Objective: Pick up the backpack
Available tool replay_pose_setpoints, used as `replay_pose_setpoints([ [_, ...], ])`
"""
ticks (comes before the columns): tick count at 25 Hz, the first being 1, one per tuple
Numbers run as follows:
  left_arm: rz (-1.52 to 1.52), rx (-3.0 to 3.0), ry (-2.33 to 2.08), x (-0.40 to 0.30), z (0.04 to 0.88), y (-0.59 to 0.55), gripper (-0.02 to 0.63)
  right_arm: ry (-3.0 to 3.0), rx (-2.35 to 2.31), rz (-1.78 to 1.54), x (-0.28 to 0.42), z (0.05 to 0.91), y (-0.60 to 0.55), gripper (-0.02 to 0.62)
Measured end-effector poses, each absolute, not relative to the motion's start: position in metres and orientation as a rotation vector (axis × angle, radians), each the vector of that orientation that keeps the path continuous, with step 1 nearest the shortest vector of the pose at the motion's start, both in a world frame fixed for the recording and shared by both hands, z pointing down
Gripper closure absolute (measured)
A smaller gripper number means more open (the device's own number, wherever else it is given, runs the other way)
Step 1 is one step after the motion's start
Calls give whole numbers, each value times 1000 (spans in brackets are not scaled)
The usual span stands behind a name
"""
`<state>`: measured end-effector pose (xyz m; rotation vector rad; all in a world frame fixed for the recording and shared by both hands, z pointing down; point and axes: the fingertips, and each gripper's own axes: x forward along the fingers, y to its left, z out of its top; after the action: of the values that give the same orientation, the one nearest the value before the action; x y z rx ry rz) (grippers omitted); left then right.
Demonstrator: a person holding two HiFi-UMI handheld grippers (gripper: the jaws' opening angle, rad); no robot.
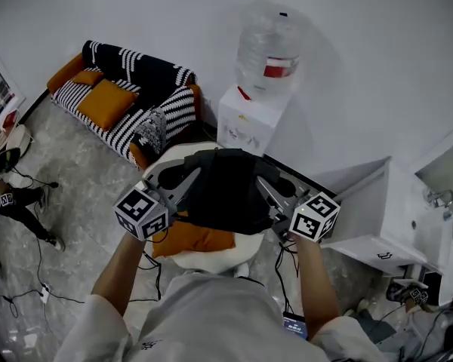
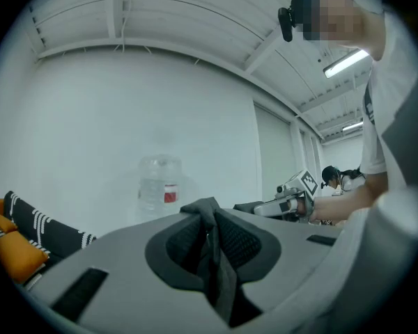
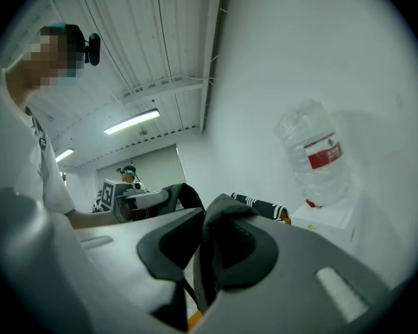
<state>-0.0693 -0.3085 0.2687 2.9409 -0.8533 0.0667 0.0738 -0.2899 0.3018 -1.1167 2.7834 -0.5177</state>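
The black backpack [image 1: 223,191] hangs in the air between my two grippers, above a white round seat [image 1: 211,261]. My left gripper [image 1: 190,179] grips its left side and my right gripper [image 1: 263,187] its right side. In the left gripper view, a fold of dark backpack fabric [image 2: 216,270] is pinched between the jaws of the left gripper [image 2: 210,239]. In the right gripper view, a dark strap [image 3: 207,270] is clamped in the right gripper [image 3: 203,249]. Both grippers point roughly level towards each other.
An orange cushion [image 1: 192,240] lies on the seat under the backpack. Behind it stand a white water dispenser [image 1: 249,119] with a large bottle [image 1: 268,51] and a striped sofa [image 1: 128,96]. A white cabinet [image 1: 392,217] is at the right. A person [image 1: 7,194] and cables are on the floor at the left.
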Motion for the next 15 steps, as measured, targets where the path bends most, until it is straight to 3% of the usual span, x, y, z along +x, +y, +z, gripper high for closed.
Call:
replay_pose_setpoints([
  [15,-52,3043,-842,-56,205,-333,565,2779,-1080,-337,87,235,-304,535],
])
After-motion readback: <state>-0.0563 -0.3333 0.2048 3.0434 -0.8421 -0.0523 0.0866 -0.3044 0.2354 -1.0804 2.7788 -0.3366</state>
